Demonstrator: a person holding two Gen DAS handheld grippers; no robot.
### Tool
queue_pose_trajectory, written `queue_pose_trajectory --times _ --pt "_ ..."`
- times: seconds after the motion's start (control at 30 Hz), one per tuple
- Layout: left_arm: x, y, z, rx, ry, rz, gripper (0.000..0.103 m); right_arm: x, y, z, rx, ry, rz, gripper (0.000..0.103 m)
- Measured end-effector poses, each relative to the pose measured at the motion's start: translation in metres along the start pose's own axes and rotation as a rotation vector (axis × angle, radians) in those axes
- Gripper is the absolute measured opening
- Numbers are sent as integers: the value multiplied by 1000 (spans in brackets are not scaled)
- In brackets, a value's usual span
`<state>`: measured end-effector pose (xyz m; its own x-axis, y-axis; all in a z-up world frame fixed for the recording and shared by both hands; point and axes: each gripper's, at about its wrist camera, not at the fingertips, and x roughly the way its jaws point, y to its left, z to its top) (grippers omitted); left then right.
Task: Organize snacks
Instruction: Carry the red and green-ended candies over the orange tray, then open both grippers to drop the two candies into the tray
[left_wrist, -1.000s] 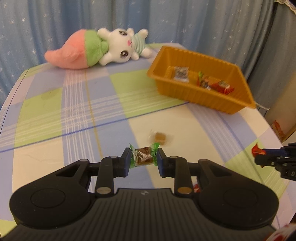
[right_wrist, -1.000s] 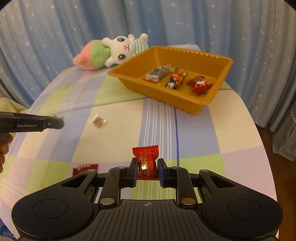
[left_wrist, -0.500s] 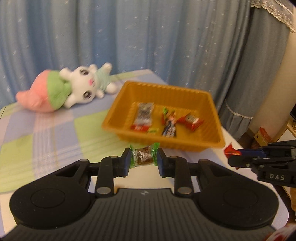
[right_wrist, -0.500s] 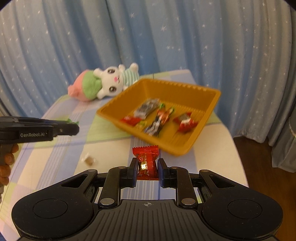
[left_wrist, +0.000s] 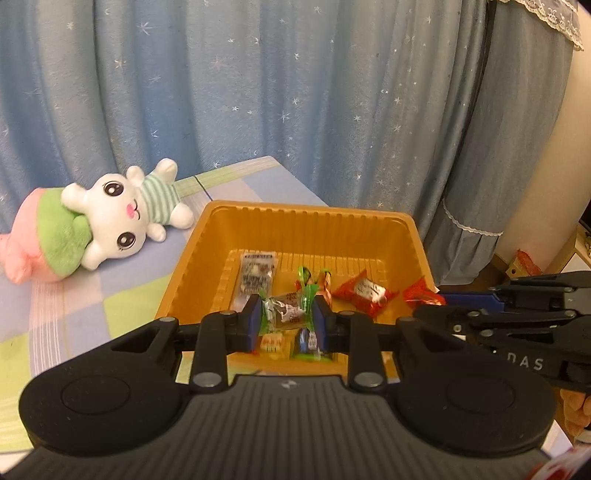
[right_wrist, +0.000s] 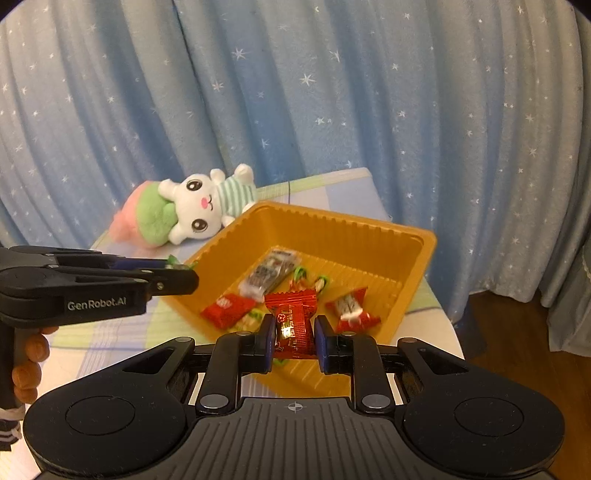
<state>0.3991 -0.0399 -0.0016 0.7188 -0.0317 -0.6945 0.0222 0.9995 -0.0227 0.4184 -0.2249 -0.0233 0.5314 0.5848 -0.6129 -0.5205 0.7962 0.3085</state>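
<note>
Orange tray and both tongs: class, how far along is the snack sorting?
Done: several wrapped snacks already lie in the orange tray. In hand: the left tongs grip a green-ended candy, the right tongs a red packet, both above the tray. Left: releasing both; any snacks elsewhere on the table are out of view.

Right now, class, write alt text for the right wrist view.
The right gripper holds a red candy over an orange tray of wrapped snacks. The left gripper reaches in from the left; a plush rabbit lies behind on the checked tablecloth.
</note>
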Motion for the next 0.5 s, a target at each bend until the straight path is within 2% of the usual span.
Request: queue_pose_trajectory --times 0.23,0.5 --pt "27 4 18 12 17 10 26 36 -9 14 13 38 4 23" --pt "48 9 22 18 43 13 26 64 -14 14 9 83 -5 23"
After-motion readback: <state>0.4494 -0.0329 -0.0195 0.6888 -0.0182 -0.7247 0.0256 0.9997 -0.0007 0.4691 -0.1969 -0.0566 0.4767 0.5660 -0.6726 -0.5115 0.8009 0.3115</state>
